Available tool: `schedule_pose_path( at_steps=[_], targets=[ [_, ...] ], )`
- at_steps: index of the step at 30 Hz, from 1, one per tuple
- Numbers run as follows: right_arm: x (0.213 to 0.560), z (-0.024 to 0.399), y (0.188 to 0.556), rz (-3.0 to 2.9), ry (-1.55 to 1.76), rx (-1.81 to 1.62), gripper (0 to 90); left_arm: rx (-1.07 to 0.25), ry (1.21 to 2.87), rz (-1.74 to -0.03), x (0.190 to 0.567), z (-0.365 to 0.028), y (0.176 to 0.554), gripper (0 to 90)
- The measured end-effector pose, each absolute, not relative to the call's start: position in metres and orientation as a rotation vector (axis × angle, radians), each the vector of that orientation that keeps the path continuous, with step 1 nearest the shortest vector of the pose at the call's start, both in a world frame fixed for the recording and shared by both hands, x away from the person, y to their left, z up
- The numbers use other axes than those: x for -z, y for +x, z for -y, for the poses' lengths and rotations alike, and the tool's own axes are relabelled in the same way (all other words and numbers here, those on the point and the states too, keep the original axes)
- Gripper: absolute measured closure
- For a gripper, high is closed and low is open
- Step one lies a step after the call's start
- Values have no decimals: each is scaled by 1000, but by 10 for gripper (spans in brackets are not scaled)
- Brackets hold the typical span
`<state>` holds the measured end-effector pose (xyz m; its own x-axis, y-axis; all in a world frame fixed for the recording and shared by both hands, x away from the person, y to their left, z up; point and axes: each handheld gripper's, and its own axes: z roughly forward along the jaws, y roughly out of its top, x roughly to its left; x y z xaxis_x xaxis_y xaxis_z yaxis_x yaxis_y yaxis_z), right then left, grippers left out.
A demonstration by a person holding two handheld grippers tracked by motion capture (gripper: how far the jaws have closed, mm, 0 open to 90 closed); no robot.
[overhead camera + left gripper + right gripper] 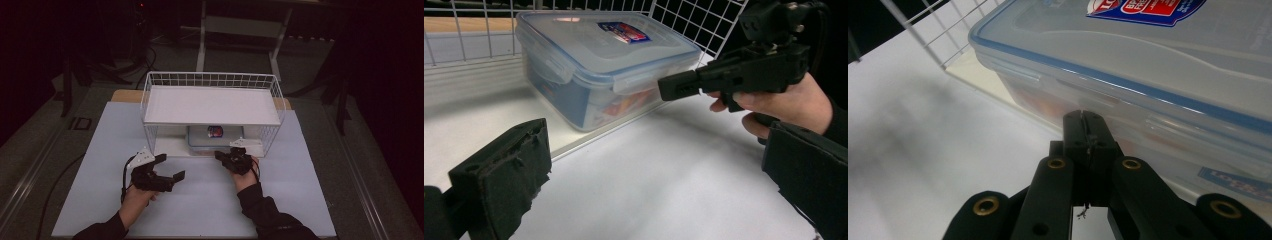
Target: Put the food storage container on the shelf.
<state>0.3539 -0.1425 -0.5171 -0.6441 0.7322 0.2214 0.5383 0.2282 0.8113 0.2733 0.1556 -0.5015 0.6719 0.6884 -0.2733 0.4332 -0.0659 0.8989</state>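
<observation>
I am holding my left gripper at about seven o'clock on the white table, its jaws standing wide apart with nothing between them. My right gripper is sitting at about five o'clock, its jaws pressed tight together on nothing, their tips pointing at the near side wall of the plastic box, very close to it; I cannot tell whether they are touching. The box, lid clipped on, is resting on the bottom level of the white wire rack at twelve o'clock, under the rack's upper shelf.
</observation>
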Motion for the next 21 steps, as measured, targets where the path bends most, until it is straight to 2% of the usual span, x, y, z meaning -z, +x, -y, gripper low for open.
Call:
schedule_pose_path(
  at_steps=[21],
  targets=[
    [516, 135, 379, -2255, 1234, -1345, 899, -253, 1694, -917, 502, -155, 274, 0]
  ],
)
